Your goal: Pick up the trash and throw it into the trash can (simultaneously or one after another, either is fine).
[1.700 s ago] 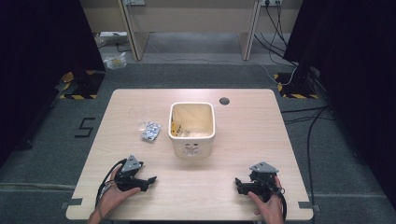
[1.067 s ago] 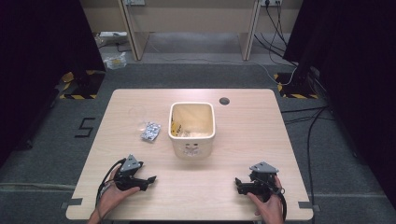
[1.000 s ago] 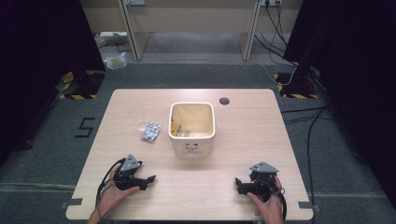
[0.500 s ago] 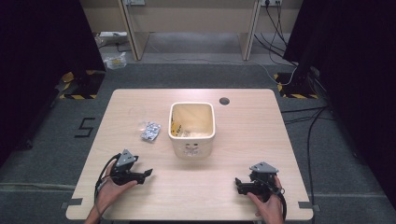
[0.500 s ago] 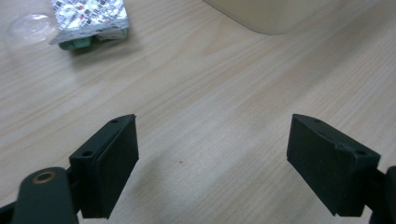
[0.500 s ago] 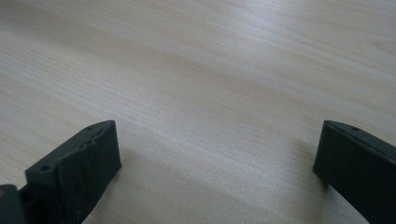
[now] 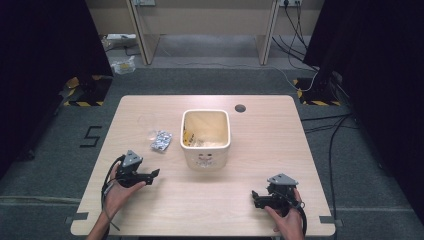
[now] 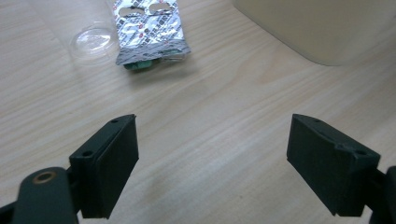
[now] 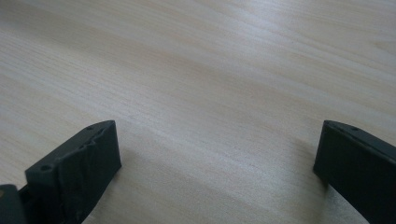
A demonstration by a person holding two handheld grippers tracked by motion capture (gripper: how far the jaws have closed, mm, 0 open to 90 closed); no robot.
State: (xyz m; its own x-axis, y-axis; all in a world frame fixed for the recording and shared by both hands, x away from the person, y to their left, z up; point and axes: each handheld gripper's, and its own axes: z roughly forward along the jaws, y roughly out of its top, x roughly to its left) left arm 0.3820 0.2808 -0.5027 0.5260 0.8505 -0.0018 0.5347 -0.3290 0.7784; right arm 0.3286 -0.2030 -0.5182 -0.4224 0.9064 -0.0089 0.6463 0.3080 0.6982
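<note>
A silver foil blister pack [image 7: 161, 140] lies on the wooden table [image 7: 260, 145], left of a cream plastic bin [image 7: 205, 137]. My left gripper [image 7: 152, 174] hovers near the table's front left, open and holding nothing. In the left gripper view its jaws [image 8: 212, 154] stand wide apart, with the blister pack [image 8: 149, 30] ahead at upper left and the bin's wall [image 8: 322, 28] at upper right. A clear round plastic piece [image 8: 93, 39] lies beside the pack. My right gripper [image 7: 255, 197] rests near the front right, open [image 9: 217, 158] over bare wood.
A dark round hole [image 7: 240, 108] sits in the table behind the bin. The bin holds some pale and yellow scraps. Cables run over the grey floor to the right of the table, and desk legs stand beyond its far edge.
My left gripper has moved forward, away from the person and toward the blister pack. The right gripper has stayed where it was.
</note>
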